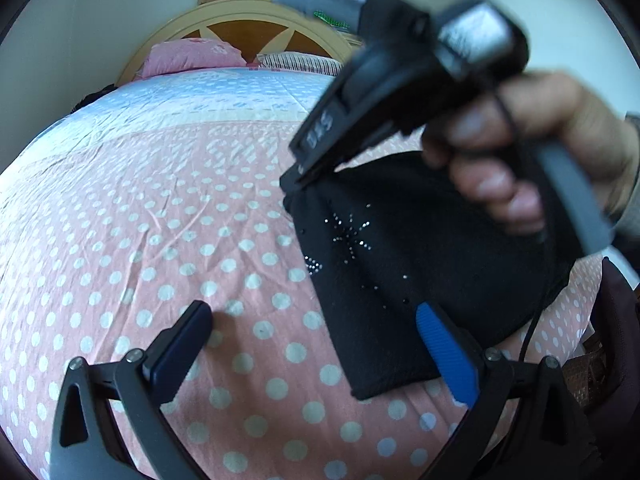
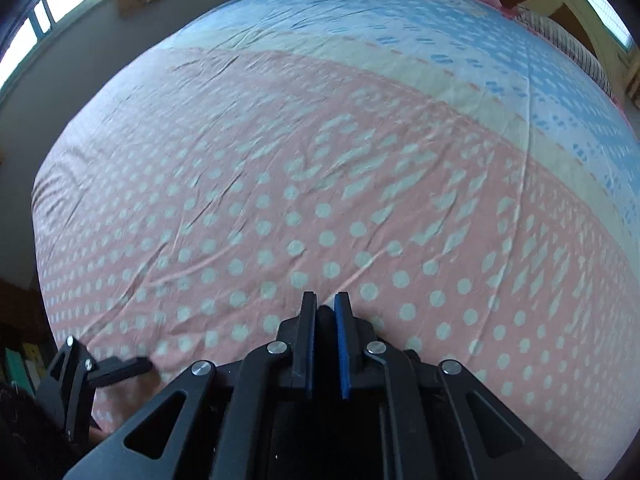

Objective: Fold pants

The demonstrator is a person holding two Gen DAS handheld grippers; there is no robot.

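Observation:
The black pants (image 1: 400,260), folded into a compact bundle with small sparkling studs, hang over the pink polka-dot bed sheet (image 1: 160,220). In the left wrist view a hand (image 1: 532,152) holds my right gripper (image 1: 304,178), which is shut on the bundle's upper left corner. My left gripper (image 1: 312,312) stands open low over the sheet. Its blue right pad (image 1: 444,356) lies against the bundle's lower edge. In the right wrist view my right gripper (image 2: 325,304) has a strip of black cloth (image 2: 325,316) pinched between its fingers; the rest of the pants is hidden below the camera.
The bed sheet (image 2: 320,200) spreads wide, pink with dots near me and blue-white farther off. A pink pillow (image 1: 192,54) and a striped one (image 1: 300,62) lie against the wooden headboard (image 1: 240,20). My left gripper (image 2: 100,368) shows at the lower left of the right wrist view.

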